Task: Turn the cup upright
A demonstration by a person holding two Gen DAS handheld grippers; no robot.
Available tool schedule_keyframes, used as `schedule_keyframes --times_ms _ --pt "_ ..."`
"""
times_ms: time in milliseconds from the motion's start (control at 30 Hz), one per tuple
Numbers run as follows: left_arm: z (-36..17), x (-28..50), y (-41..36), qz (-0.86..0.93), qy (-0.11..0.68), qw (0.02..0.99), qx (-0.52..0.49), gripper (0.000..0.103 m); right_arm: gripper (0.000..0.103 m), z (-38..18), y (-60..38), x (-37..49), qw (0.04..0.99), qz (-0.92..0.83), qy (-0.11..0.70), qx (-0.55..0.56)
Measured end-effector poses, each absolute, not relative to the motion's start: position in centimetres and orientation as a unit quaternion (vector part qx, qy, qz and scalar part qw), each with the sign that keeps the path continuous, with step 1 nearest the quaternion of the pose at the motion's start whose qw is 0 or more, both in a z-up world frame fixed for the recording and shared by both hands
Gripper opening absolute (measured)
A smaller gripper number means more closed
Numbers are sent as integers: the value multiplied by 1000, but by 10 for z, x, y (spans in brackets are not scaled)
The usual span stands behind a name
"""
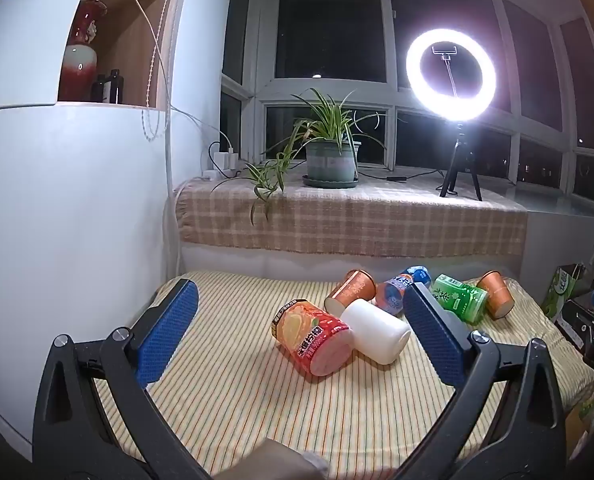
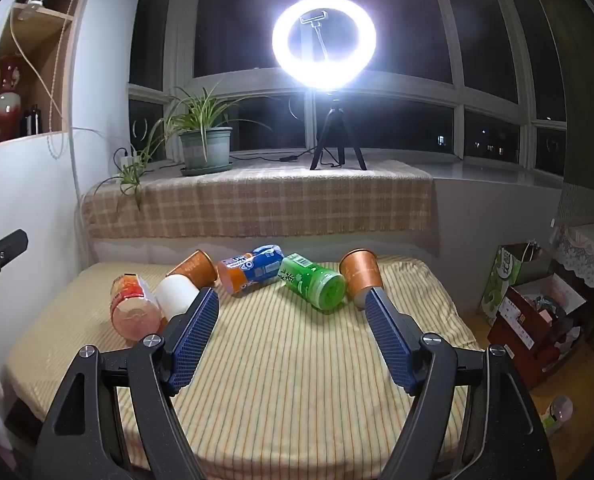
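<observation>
Several cups lie on their sides on a striped cloth-covered table [image 1: 237, 392]. In the left wrist view a red-orange printed cup [image 1: 313, 336] and a white cup [image 1: 377, 330] lie between the fingers of my open, empty left gripper [image 1: 301, 300]. Behind them lie an orange paper cup [image 1: 351, 290], a blue-orange cup [image 1: 401, 290], a green cup [image 1: 461, 298] and a second orange cup [image 1: 495, 294]. My right gripper [image 2: 291, 300] is open and empty, short of the green cup [image 2: 313, 286], the blue-orange cup [image 2: 253, 270] and the orange cup [image 2: 361, 274].
A sill with a checked cloth [image 2: 257, 204] behind the table holds a potted plant [image 2: 205, 148] and a lit ring light on a tripod [image 2: 325, 52]. A white cabinet [image 1: 57, 220] stands at the left. Boxes and bags [image 2: 529, 312] sit on the floor at the right.
</observation>
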State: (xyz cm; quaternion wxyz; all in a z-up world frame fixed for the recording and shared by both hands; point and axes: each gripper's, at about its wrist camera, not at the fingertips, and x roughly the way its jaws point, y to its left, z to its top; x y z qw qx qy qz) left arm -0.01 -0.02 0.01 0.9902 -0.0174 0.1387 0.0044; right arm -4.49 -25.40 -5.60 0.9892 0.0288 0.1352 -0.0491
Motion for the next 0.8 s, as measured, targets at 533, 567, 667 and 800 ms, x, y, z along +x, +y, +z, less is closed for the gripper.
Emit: schedule_keyframes --times_ms 533,567,667,800 --pt "7 -1 3 3 137 990 -18 103 76 -56 -255 -39 988 -52 140 28" --pt "7 -2 3 3 137 990 -18 103 76 -56 -255 -39 988 -52 140 28" --pt "7 -2 3 3 137 990 -17 103 76 -56 -256 -40 988 -51 140 28" --pt "7 -1 2 3 136 991 -16 103 76 -56 -256 -39 988 -52 141 29"
